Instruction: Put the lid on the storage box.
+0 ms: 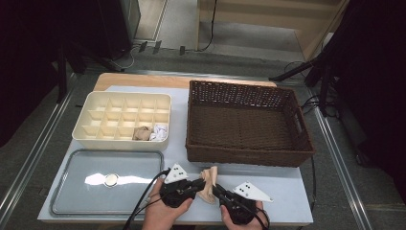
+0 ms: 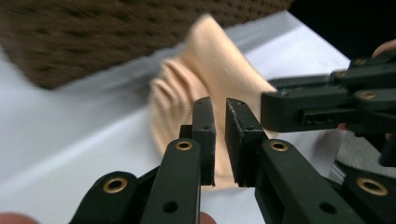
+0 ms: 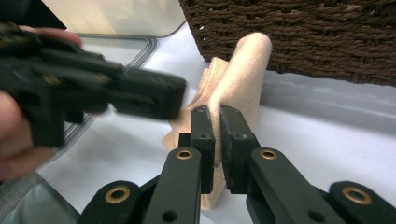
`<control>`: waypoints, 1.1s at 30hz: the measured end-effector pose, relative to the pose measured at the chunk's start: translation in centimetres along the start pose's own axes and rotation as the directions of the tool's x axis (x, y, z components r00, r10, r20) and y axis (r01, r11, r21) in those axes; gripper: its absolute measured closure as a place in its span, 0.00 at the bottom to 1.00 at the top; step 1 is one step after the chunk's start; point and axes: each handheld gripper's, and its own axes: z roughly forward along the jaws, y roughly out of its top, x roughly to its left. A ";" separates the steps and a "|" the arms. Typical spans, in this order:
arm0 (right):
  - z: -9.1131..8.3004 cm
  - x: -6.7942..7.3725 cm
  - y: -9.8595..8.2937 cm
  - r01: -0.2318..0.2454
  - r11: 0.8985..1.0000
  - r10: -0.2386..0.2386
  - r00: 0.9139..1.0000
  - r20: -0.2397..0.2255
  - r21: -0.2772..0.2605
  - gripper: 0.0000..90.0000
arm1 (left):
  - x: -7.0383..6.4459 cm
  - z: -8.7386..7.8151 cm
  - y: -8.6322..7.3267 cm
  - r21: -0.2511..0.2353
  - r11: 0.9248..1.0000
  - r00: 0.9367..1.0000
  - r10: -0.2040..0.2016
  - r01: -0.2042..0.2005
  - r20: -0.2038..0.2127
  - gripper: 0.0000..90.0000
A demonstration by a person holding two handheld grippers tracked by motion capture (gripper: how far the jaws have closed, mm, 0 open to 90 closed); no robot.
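A peach cloth (image 1: 209, 184) stands bunched up on the white table cover near the front edge, just in front of the wicker basket. My left gripper (image 1: 201, 183) comes at it from the left, my right gripper (image 1: 216, 189) from the right. In the left gripper view the jaws (image 2: 219, 109) are nearly closed with the cloth (image 2: 210, 70) in the narrow gap, and the right gripper (image 2: 268, 109) reaches in from the right. In the right gripper view the jaws (image 3: 217, 116) pinch the cloth (image 3: 243, 70), with the left gripper (image 3: 180, 98) touching its left side.
A dark wicker basket (image 1: 249, 158) stands behind the cloth. A cream divided organiser (image 1: 95, 136) at back left holds a brown bundle (image 1: 141, 133) and a white bundle (image 1: 159, 132). A grey tray (image 1: 72, 191) with a small round disc (image 1: 111, 179) lies at front left.
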 end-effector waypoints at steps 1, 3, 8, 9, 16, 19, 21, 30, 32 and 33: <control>0.0 0.1 0.0 0.001 1.000 -0.001 1.000 0.001 0.000 0.95 | 0.4 -0.2 0.0 -0.004 1.000 1.000 -0.010 0.010 -0.002 0.93; 0.2 0.3 0.0 0.010 1.000 -0.010 1.000 0.003 0.000 0.95 | 1.1 0.0 -0.1 0.008 0.999 0.999 -0.036 0.036 0.002 0.92; 0.9 0.7 -0.1 0.027 0.999 -0.027 1.000 -0.008 0.021 0.95 | 1.7 1.6 -0.8 0.074 0.996 0.999 -0.046 0.044 0.018 0.93; 1.1 0.7 -0.1 0.029 0.999 -0.028 1.000 -0.011 0.027 0.95 | 1.7 1.7 -0.7 0.073 0.996 0.999 -0.044 0.043 0.020 0.94; 2.1 1.1 -0.5 0.052 0.998 -0.051 0.999 -0.018 0.045 0.94 | 2.5 0.8 -0.5 0.061 0.997 0.998 -0.053 0.052 0.025 0.93; 2.5 1.2 -0.6 0.057 0.997 -0.057 0.998 -0.013 0.049 0.94 | 3.1 0.0 0.0 0.022 0.995 0.994 -0.097 0.096 0.045 0.91; 2.8 1.4 -0.6 0.064 0.997 -0.063 0.998 -0.004 0.048 0.94 | 3.0 -0.1 0.4 0.008 0.994 0.992 -0.109 0.109 0.057 0.85; 3.1 2.3 -0.9 0.113 0.993 -0.114 0.992 0.049 0.033 0.93 | 2.1 1.5 1.4 0.005 0.990 0.988 -0.142 0.142 0.057 0.65; 3.1 2.5 -1.0 0.128 0.991 -0.129 0.990 0.047 0.032 0.91 | 2.2 1.8 1.3 0.020 0.989 0.988 -0.146 0.145 0.052 0.68; 3.0 2.5 -1.0 0.133 0.991 -0.134 0.990 0.043 0.031 0.90 | 2.3 1.9 1.2 0.023 0.990 0.989 -0.142 0.141 0.047 0.68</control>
